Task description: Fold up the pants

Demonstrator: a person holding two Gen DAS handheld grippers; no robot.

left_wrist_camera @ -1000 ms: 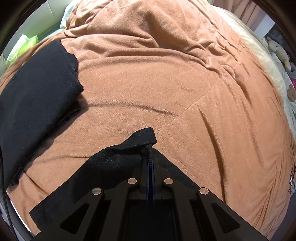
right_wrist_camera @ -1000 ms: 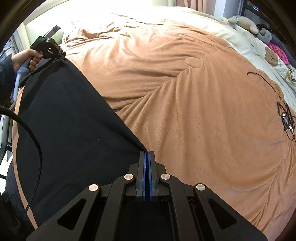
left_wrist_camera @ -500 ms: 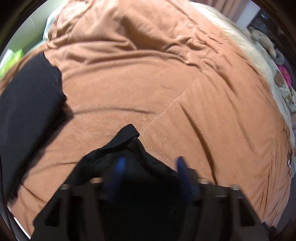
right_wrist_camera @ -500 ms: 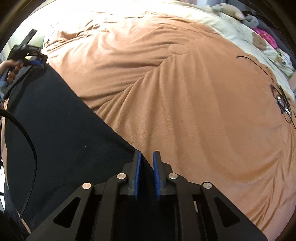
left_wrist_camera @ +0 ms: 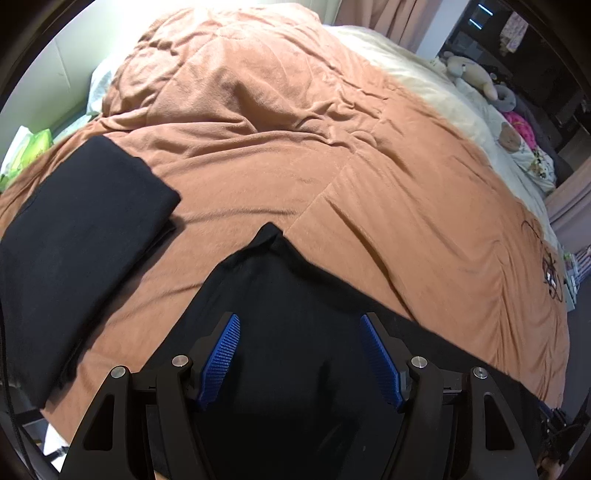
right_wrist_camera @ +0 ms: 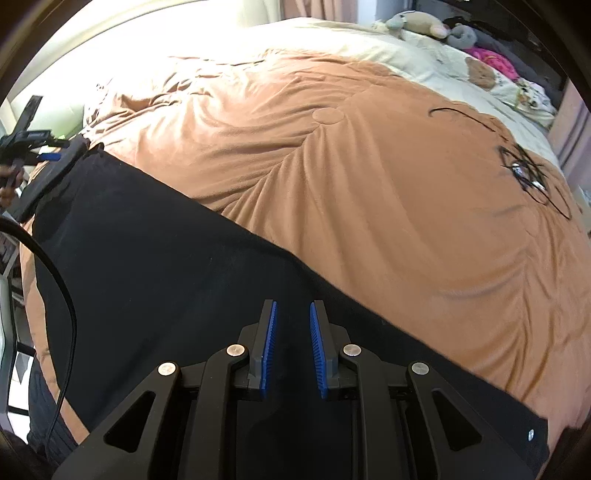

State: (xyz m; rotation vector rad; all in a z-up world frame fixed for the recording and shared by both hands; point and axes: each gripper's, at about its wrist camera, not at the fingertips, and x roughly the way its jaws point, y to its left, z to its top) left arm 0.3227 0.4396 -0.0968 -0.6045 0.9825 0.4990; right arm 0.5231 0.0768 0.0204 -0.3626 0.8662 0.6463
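I log a bed under a rumpled tan blanket (right_wrist_camera: 388,192); beyond the blanket's far edge, a cream sheet (right_wrist_camera: 332,40) in strong light; on the sheet's right end, plush toys (right_wrist_camera: 417,22) and a pink bundle (right_wrist_camera: 493,61); on the blanket's right side, a tangle of black cord (right_wrist_camera: 524,173); left of the blanket, a pale wall (left_wrist_camera: 62,77) and a green packet (left_wrist_camera: 37,142); behind the sheet, pinkish curtains (left_wrist_camera: 388,18).

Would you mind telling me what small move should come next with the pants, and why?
Probably lift both claws clear, then pick a fresh edge to fold. The left claw and right claw have just been opening and grip nothing, and the pants lie flat on the blanket.
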